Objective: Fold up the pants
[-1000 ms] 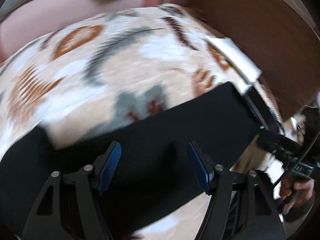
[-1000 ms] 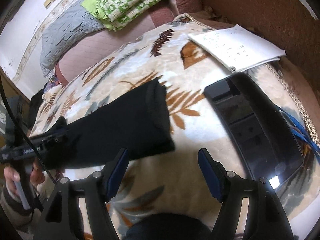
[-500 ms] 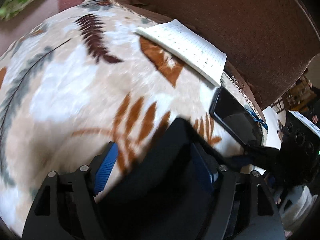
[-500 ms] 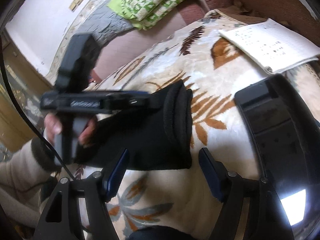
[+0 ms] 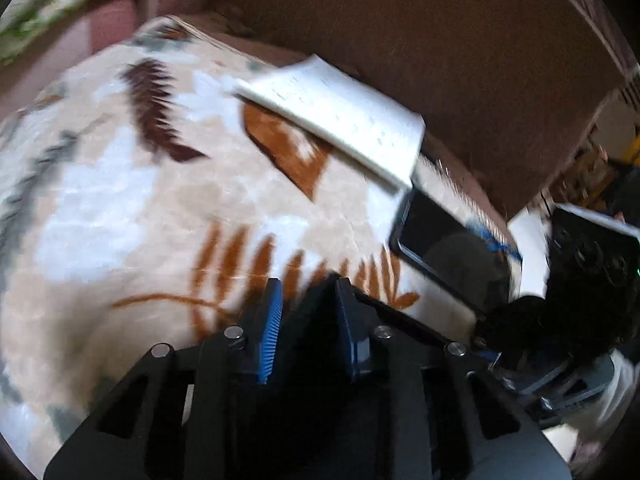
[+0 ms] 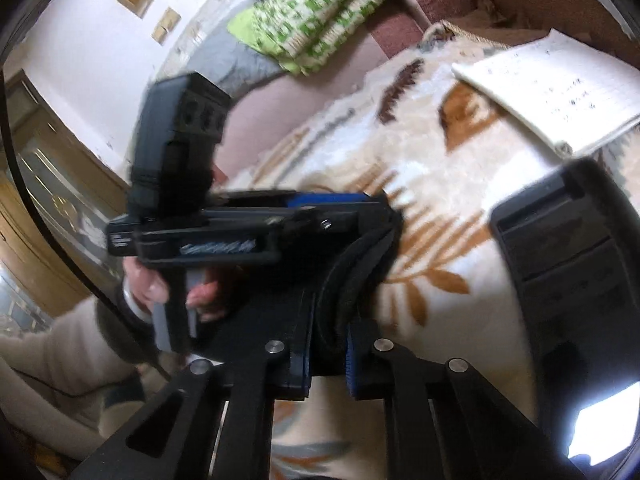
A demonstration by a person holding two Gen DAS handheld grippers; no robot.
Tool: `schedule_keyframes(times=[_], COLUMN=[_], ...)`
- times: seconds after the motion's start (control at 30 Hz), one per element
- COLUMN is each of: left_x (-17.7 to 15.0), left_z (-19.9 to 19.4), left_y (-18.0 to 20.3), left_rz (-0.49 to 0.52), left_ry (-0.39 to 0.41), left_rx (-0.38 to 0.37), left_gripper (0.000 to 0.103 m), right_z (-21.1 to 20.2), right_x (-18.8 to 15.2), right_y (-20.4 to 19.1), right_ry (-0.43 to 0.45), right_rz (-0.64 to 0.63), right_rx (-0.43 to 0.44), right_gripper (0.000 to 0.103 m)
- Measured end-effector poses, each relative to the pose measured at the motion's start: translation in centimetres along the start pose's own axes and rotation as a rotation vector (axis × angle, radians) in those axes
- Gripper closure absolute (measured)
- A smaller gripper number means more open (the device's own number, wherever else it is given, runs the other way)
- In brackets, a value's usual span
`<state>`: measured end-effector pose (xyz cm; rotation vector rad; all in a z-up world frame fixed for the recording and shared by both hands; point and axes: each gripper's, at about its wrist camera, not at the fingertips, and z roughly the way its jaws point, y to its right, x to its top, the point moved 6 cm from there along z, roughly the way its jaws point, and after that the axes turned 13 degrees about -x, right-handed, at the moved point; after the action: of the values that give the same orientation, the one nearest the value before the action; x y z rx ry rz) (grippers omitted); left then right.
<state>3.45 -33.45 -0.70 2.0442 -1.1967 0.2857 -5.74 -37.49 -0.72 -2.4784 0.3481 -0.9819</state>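
Observation:
The black pants [image 6: 352,264] lie folded on a cream blanket with brown leaf prints [image 6: 432,184]. My right gripper [image 6: 326,354] is shut on the thick folded edge of the pants. My left gripper [image 5: 308,308] is shut on the same black pants [image 5: 310,320], which fill the gap between its blue pads. In the right wrist view the left gripper [image 6: 376,200] reaches in from the left over the top of the fold, held by a hand.
A white lined notebook [image 5: 340,116] lies at the blanket's far edge against a brown headboard [image 5: 440,32]. A black tablet [image 5: 444,244] lies right of the pants. A green patterned quilt [image 6: 316,16] and grey pillow sit far back.
Both grippers closed from open onto the folded end of the pants. The left gripper swung right along the pants to meet the right gripper at that end.

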Motion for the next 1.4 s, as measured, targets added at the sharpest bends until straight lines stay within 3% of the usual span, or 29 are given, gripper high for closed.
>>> schedule_keyframes(times=[0.1,0.2,0.27,0.33,0.53,0.63,0.7,0.77,0.83,0.87,1.0,1.03,1.07,1.13,1.4], left_x=[-0.1,-1.3,-2.8,-4.7,-12.3,-15.5,-17.1,-18.5,-19.4,-19.5,-19.6,-19.5,-19.3,-18.9,-18.1], left_z=[-3.8,-10.1,-14.5,-18.2,-24.7,-25.6,-26.0,-25.9,-25.6,-25.6,-24.3,-23.8,-23.3,-22.1,-18.0], left_y=[-0.8,-2.6,-4.4,-6.0,-10.1,-11.2,-11.7,-11.9,-11.5,-11.2,-9.8,-9.6,-9.4,-9.0,-9.9], left_rz=[-0.057,-0.131,-0.171,-0.212,-0.357,-0.410,-0.446,-0.476,-0.486,-0.484,-0.472,-0.472,-0.471,-0.466,-0.582], left_ry=[0.062,0.161,0.231,0.294,0.346,0.346,0.351,0.350,0.349,0.348,0.351,0.344,0.335,0.313,0.284], left_rx=[-0.013,-0.014,0.031,0.082,0.205,0.237,0.237,0.224,0.214,0.212,0.208,0.212,0.218,0.235,0.315], left_gripper=[0.079,0.076,0.064,0.051,0.051,0.045,0.040,0.040,0.040,0.040,0.030,0.029,0.029,0.029,0.030], right_z=[-2.1,-2.7,-2.0,-0.5,7.1,12.2,12.9,11.9,9.9,8.6,6.2,6.3,6.7,7.5,12.0], right_x=[0.9,1.7,1.8,1.5,-2.7,-5.7,-6.4,-5.7,-4.9,-4.2,-1.8,-1.5,-1.2,-0.9,-0.1], right_y=[-3.9,-7.8,-10.7,-12.9,-19.4,-21.5,-21.8,-22.1,-22.3,-21.9,-18.5,-17.5,-16.8,-15.6,-15.5], right_ry=[0.049,0.073,0.070,0.047,-0.101,-0.215,-0.219,-0.230,-0.220,-0.181,-0.079,-0.076,-0.079,-0.081,-0.100], right_rz=[-0.079,-0.147,-0.184,-0.206,-0.298,-0.342,-0.338,-0.299,-0.256,-0.252,-0.232,-0.220,-0.209,-0.192,-0.178], right_rx=[0.030,0.056,0.075,0.093,0.092,0.066,0.066,0.138,0.208,0.210,0.084,0.040,0.005,-0.039,-0.098], right_gripper=[0.092,0.092,0.092,0.092,0.092,0.088,0.082,0.051,0.039,0.040,0.042,0.052,0.067,0.080,0.082])
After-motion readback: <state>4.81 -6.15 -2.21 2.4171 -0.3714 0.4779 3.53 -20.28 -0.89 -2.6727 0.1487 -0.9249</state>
